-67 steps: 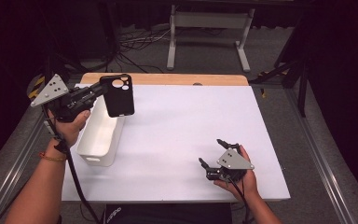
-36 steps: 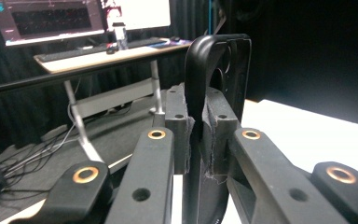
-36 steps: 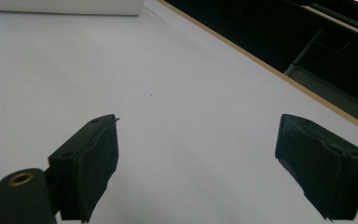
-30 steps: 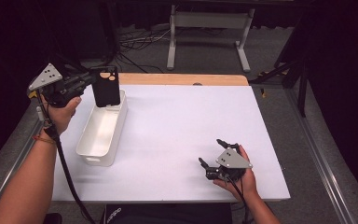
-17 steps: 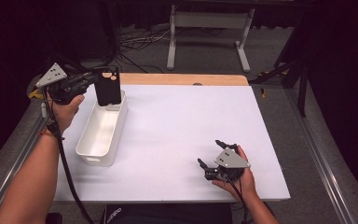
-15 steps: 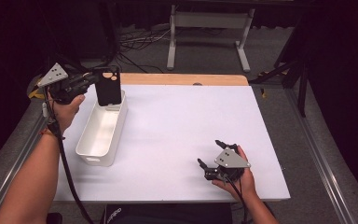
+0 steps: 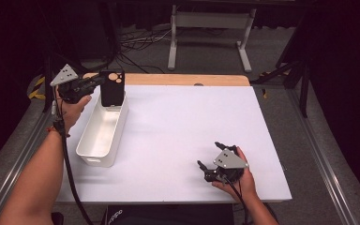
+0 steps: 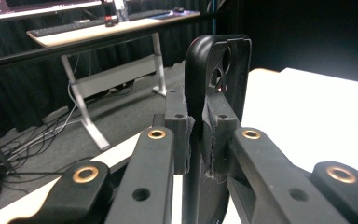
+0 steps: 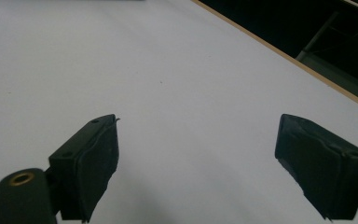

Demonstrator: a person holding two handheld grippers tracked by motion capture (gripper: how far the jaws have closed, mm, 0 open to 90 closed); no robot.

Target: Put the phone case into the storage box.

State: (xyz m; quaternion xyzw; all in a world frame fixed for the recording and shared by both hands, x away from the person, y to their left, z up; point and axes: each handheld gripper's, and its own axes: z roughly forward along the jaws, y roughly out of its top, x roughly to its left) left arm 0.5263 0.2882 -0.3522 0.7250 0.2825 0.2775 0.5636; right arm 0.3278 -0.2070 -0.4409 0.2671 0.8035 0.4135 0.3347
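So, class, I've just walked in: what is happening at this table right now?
A person holds a gripper in each hand. The left gripper is shut on a black phone case, held upright over the far end of a white bin on the table. The right gripper rests open near the table's front edge, with nothing between its fingers.

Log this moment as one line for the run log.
left gripper: shut on phone case, above white bin | right gripper: open, idle
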